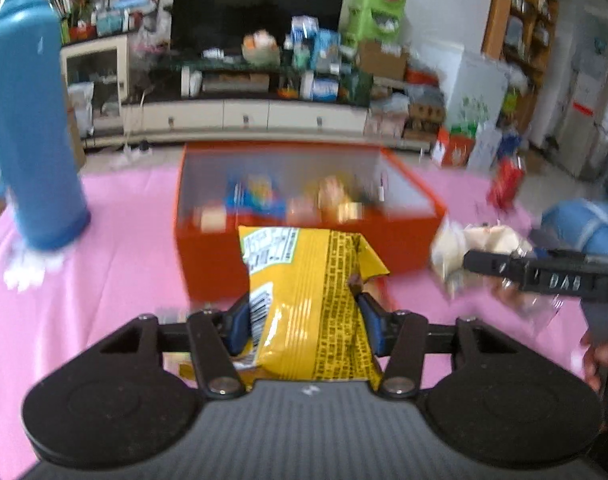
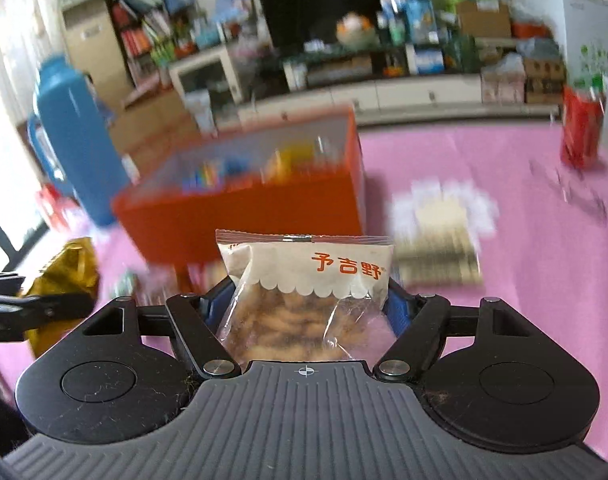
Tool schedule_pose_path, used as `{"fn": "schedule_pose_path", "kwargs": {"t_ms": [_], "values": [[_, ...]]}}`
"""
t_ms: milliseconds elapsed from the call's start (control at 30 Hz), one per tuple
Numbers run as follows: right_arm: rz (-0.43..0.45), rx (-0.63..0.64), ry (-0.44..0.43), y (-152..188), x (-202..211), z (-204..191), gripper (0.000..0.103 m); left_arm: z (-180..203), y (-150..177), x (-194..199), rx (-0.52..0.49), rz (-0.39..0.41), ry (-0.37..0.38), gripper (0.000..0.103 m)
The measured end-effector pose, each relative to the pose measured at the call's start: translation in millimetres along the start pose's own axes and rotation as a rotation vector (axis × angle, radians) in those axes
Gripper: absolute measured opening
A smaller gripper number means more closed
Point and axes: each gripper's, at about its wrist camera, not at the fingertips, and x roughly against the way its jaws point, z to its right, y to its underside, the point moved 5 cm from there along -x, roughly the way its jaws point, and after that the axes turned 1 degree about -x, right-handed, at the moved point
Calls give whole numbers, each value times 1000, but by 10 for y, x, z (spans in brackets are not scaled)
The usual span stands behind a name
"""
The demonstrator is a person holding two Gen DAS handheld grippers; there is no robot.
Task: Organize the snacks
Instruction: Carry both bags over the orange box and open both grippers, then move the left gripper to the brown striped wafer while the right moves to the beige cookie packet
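My left gripper (image 1: 304, 308) is shut on a yellow snack bag (image 1: 304, 300) and holds it just in front of the orange box (image 1: 208, 256), which has several snacks inside. My right gripper (image 2: 307, 300) is shut on a clear and white biscuit packet (image 2: 304, 292), held above the pink tablecloth near the orange box (image 2: 240, 216). The right gripper and its packet (image 1: 463, 252) show at the right of the left wrist view. The yellow bag (image 2: 64, 276) shows at the left of the right wrist view.
A tall blue thermos (image 1: 32, 128) stands on the pink table (image 1: 104, 280) left of the box. A red can (image 2: 581, 132) stands at the far right. A blurred pack of pale snacks (image 2: 439, 240) lies right of the box. A TV cabinet stands beyond.
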Motion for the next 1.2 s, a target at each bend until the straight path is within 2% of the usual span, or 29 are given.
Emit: {"fn": "schedule_pose_path", "kwargs": {"t_ms": [133,300,400,467,500,567,667,733,800,900,933,1100,1200], "values": [[77,56,19,-559,-288,-125,46,-61,-508,-382,21,63,-10,53],[90,73,23,-1093,-1027,-185,46,-241,-892,-1037,53,30,-25,53],[75,82,13,-1180,-1422,-244,46,-401,-890,-1323,54,0,-73,53],[47,75,4,-1164,-1633,-284,47,-498,-819,-1411,47,-18,-111,62],[32,66,-10,-1150,-1738,-307,50,-546,-799,-1411,47,-22,-122,70],[7,48,-38,-1122,-1860,-359,61,-608,-817,-1317,55,7,-125,70],[60,47,-41,-1134,-1734,-403,71,-627,-884,-1056,83,75,-105,74],[112,46,-35,-1187,-1567,-419,83,-597,-867,-868,76,112,-98,79],[151,34,-30,-1215,-1373,-403,83,-525,-804,-719,46,129,-104,82],[157,-1,-29,-1118,-1137,-319,83,-371,-664,-564,-4,132,-101,102],[143,-17,-19,-1062,-1076,-275,83,-316,-604,-528,-22,135,-99,102],[60,-83,24,-570,-781,19,83,-92,-8,-430,-106,57,-110,102],[1,-167,8,-249,-603,199,83,-17,337,-475,-148,-15,-110,102]]}}
